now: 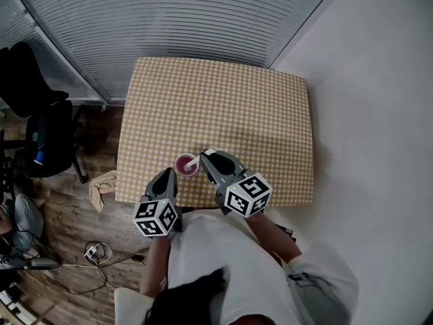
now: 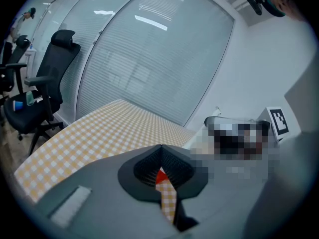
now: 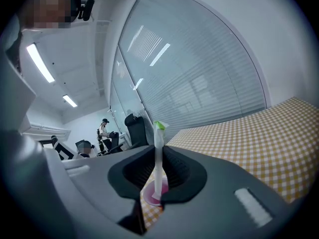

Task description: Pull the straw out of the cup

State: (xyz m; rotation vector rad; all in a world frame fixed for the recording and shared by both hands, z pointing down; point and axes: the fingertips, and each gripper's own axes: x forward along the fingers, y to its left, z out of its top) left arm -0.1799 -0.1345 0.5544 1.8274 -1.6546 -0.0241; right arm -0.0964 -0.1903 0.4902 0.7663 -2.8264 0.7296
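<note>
A pink cup (image 1: 186, 164) stands near the front edge of the table with the yellow checked cloth (image 1: 223, 107). A white straw (image 1: 193, 160) with a green tip leans from the cup toward my right gripper (image 1: 208, 156). In the right gripper view that gripper (image 3: 158, 152) is shut on the straw (image 3: 158, 176), which stands upright between the pads, its lower end in the mouth of the cup (image 3: 150, 197). My left gripper (image 1: 167, 175) sits just left of the cup. Its jaws (image 2: 160, 157) meet at the tips with nothing between them; a sliver of red shows through the gap.
A black office chair (image 1: 47, 137) stands on the wooden floor left of the table, with a crumpled cloth (image 1: 101, 185) and cables (image 1: 95, 252) near it. Window blinds (image 1: 176, 19) run behind the table. A white wall (image 1: 379, 114) closes the right side.
</note>
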